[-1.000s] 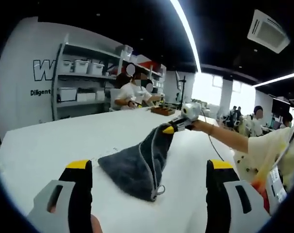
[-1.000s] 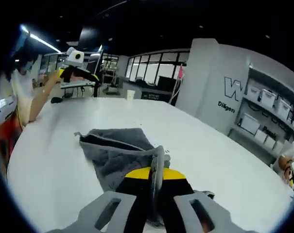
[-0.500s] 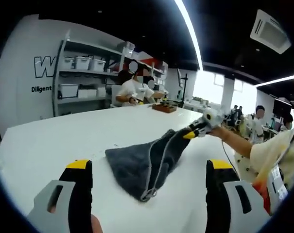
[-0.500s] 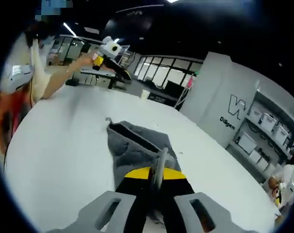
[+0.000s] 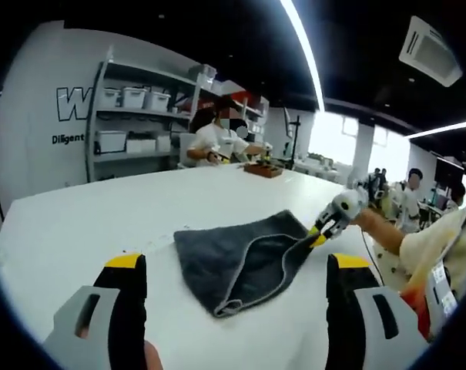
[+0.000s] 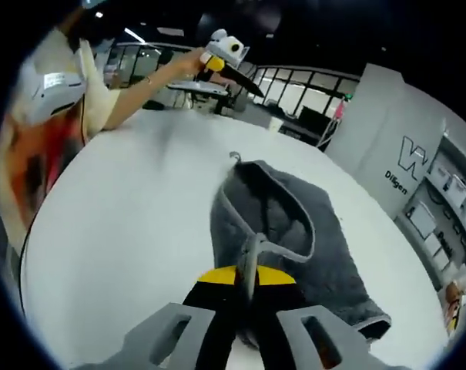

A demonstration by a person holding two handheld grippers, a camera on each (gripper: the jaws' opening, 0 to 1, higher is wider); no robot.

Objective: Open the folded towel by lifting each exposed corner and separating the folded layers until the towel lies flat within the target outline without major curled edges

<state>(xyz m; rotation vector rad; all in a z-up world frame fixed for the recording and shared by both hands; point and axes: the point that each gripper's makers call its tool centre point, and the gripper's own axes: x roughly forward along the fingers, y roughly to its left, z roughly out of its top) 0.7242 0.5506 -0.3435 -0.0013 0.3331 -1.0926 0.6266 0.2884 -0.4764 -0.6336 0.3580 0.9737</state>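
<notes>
The white table [image 5: 102, 223] spans the lower half of both views, with shelves [image 5: 132, 116] of white bins [image 5: 144, 99] at upper left of the left gripper view — contents not visible. The grey towel [image 5: 240, 258] lies mid-frame, lower and flatter than a second ago, when its corner was held high. The right gripper [image 6: 248, 277] is clamped on the towel's hem; the left gripper [image 5: 236, 270] stands wide apart, holding nothing.
</notes>
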